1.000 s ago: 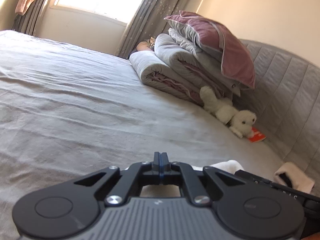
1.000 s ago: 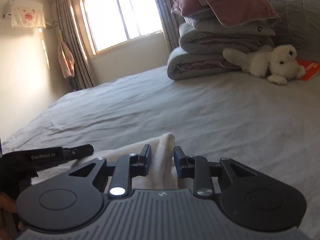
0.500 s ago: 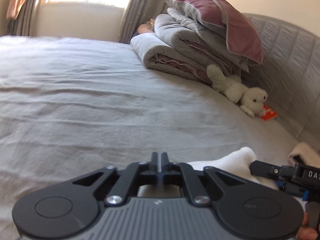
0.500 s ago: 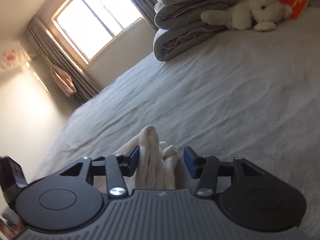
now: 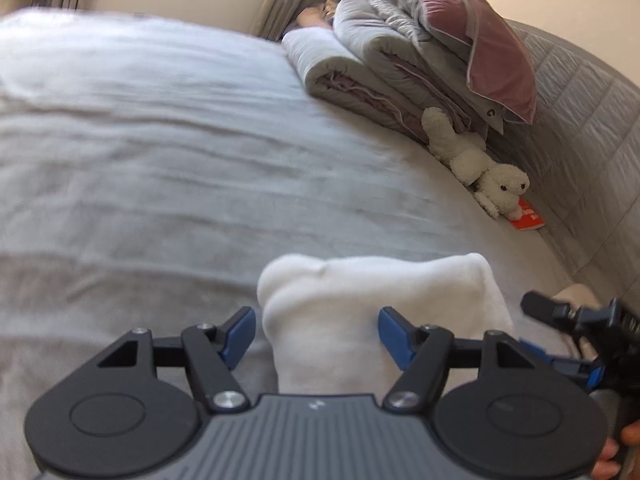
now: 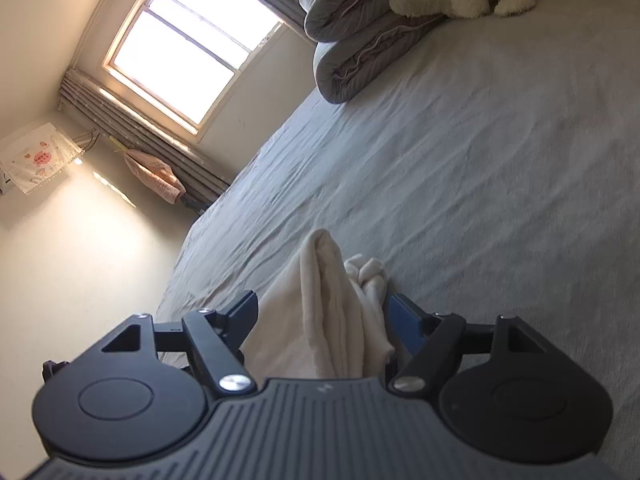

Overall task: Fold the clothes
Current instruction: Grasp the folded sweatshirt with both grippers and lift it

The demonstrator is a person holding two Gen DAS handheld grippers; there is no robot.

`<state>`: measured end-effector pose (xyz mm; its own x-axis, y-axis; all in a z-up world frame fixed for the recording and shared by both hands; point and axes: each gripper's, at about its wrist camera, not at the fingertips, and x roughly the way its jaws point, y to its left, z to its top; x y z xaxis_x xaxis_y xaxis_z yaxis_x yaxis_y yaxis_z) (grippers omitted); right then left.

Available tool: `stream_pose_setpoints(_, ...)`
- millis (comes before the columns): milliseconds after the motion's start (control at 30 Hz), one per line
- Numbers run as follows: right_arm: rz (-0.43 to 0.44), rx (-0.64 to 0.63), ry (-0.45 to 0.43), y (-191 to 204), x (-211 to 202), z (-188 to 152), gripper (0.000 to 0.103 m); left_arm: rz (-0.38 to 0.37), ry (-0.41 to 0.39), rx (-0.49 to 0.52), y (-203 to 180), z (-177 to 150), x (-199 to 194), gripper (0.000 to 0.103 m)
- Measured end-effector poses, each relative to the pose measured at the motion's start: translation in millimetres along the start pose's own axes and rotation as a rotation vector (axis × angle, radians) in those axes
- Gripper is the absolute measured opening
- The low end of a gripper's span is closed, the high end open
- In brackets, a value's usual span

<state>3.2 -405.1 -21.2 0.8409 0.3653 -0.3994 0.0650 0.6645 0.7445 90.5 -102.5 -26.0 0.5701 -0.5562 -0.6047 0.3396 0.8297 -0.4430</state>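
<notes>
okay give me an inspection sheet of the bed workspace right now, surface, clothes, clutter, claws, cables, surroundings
Surface: grey bed sheet, wrinkled, left wrist view partly blurred.
Job's things: white garment bunched on the sheet, lying between the fingers of both claws.
Clutter: folded quilts with a pink pillow on top, white plush toy, orange booklet, all by the grey headboard.
Grippers: left claw open around the garment; right claw open, cloth standing between its fingers.
Cables: nothing seen.
Surroundings: bright window, curtains, pink cloth hanging, covered wall unit.
</notes>
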Motion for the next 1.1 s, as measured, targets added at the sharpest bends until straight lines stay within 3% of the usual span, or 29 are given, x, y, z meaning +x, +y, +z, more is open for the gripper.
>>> stream_pose_setpoints(267,-0.007,0.072,0.073,-15.3,14.3,-13.1,0.076,-0.128,0.044,-0.227,25.3,-15.9,14.2,0.068)
stream_pose_setpoints(333,-0.010,0.076,0.068,-16.1,15.5,-16.5,0.069,-0.160,0.055,-0.284,31.6,-19.9,17.7,0.064)
stream_pose_setpoints(367,0.001,0.094,0.073,-17.7,15.6,-18.4,0.059,-0.167,0.054,-0.288,29.3,-18.8,18.8,0.063)
stream_pose_setpoints(400,0.012,0.111,0.078,-19.3,15.7,-20.3,0.049,-0.169,0.050,-0.277,23.9,-16.1,19.3,0.060)
stream_pose_setpoints(600,0.058,0.127,0.040,-21.4,-0.6,-22.9,0.033,-0.180,0.028,-0.211,-8.7,0.5,22.9,0.048)
stream_pose_setpoints(867,0.093,0.083,-0.102,-23.4,-47.1,-4.7,0.031,-0.195,-0.003,-0.124,-52.1,22.5,27.6,0.042)
stream_pose_setpoints(1100,-0.015,0.065,-0.320,-48.3,-96.3,26.2,0.031,-0.263,0.030,0.002,-137.0,42.2,69.3,0.041)
